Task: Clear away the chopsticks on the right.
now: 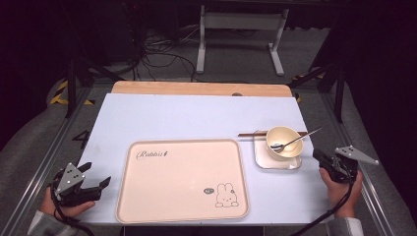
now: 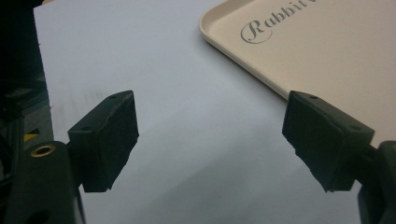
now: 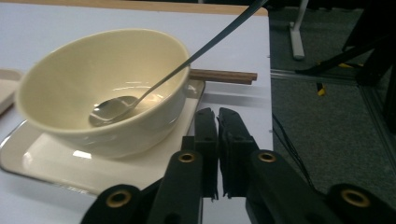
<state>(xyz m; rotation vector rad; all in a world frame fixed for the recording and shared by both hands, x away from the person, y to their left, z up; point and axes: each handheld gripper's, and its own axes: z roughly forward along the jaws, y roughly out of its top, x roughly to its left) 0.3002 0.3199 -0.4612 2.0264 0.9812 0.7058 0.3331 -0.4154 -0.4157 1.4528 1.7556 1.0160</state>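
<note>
A cream bowl (image 1: 283, 142) (image 3: 100, 88) stands on a small square white plate (image 1: 263, 160) (image 3: 56, 163) at the table's right. A metal spoon (image 1: 296, 139) (image 3: 140, 95) lies in the bowl, its handle leaning out over the far right rim. Behind the plate lie brown chopsticks (image 1: 248, 133) (image 3: 224, 76). My right gripper (image 1: 318, 156) (image 3: 217, 140) is just right of the plate, jaws pressed together with nothing between them. My left gripper (image 1: 98, 176) (image 2: 210, 135) rests at the near left corner, jaws wide open over bare table.
A large beige tray (image 1: 182, 179) (image 2: 327, 51) with a rabbit drawing and the word "Rabbit" lies at the table's near middle, just right of the left gripper. A wooden strip (image 1: 196, 88) runs along the far edge. Floor cables and stand legs lie beyond.
</note>
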